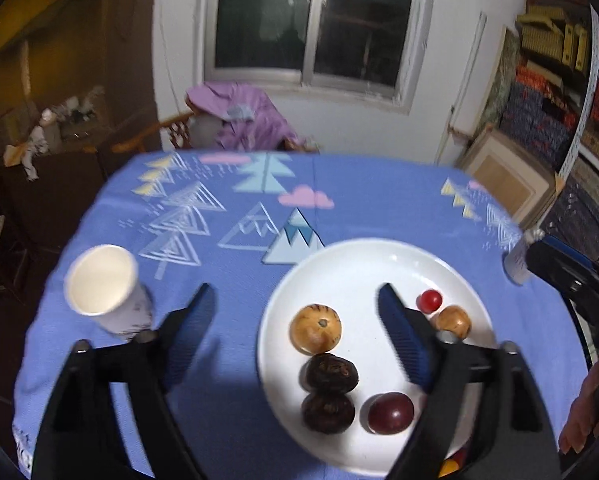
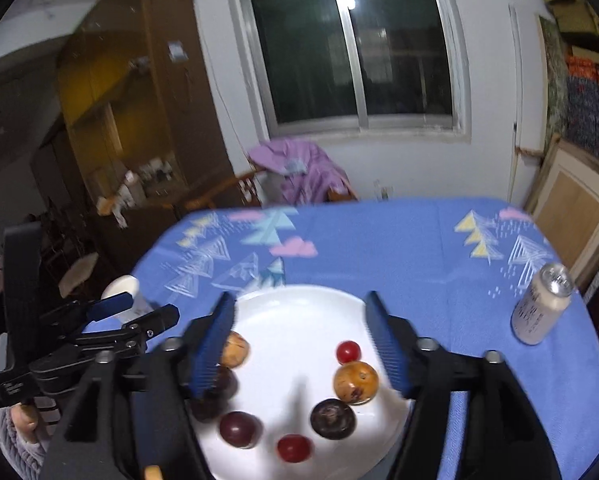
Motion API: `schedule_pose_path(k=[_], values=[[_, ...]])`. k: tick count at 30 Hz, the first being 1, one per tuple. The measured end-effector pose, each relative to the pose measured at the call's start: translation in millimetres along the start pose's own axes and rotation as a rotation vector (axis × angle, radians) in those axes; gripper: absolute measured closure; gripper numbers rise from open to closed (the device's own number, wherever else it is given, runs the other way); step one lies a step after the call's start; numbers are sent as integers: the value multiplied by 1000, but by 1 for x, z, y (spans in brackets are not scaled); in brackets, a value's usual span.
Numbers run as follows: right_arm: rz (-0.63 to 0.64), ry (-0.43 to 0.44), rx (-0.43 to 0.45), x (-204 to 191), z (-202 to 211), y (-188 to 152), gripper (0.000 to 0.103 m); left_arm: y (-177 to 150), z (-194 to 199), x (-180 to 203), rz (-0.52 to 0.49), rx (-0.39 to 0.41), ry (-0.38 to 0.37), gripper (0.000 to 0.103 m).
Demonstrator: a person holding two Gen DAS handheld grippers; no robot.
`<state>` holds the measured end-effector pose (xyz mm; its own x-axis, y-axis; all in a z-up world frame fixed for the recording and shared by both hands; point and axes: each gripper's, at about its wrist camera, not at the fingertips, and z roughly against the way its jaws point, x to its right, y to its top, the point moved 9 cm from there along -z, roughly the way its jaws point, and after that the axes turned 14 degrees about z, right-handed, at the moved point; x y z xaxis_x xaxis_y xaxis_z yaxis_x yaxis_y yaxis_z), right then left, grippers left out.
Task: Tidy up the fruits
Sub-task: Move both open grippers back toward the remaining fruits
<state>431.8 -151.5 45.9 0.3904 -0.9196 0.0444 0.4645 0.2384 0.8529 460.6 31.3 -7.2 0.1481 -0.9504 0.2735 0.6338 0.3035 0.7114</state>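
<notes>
Left gripper (image 1: 295, 312) and right gripper (image 2: 299, 320) both hover with fingers spread wide and empty above the white plate (image 2: 299, 308), where the fruits (image 2: 355, 382) lie scattered, on a blue tablecloth (image 2: 399, 248).

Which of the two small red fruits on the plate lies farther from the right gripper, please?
The small red fruit toward the plate's far side, beside the tan fruit. The other red one sits at the near edge.
</notes>
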Motion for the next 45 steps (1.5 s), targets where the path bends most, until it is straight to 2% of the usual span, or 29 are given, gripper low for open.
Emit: schedule_pose_path(k=[2,3,4,7,9,11,13,15,20,23,27,31,40,45], values=[[13,3,33,-10,24,7,27,-2,26,-5,5,24,23,17],[18,14,35,-16,31,6,27,-10,39,-6,-1,32,12,17],[26,28,34,-23,39,2,27,-21,55,-11,3,62,-3,17],[23,33,52,-35,62,-19,26,-67,78,-30,-33,98,51,17],[0,26,77,-36,80,-47,25,-101,88,-44,-36,70,66,17],[-61,-29,129,-25,102,-90,18,-130,92,-54,-16,43,37,17],[-152,-132,101,-5,115,-140,16,-156,91,-58,-43,8,65,17],[-211,-136,92,5,129,-163,15,-168,92,-58,-67,7,81,17],[-335,-123,99,27,145,-190,11,-177,94,-58,-82,12,70,17],[-370,-80,44,28,130,-197,11,-183,86,-60,-85,-18,87,17],[-346,-64,9,16,124,-202,11,-188,75,-59,-101,-57,94,17],[-324,-72,11,10,123,-203,10,-191,74,-54,-125,-55,86,17],[-315,-64,-13,7,119,-205,10,-196,58,-50,-170,-83,131,17],[-303,-66,-27,5,116,-206,10,-196,54,-46,-206,-65,158,11]])
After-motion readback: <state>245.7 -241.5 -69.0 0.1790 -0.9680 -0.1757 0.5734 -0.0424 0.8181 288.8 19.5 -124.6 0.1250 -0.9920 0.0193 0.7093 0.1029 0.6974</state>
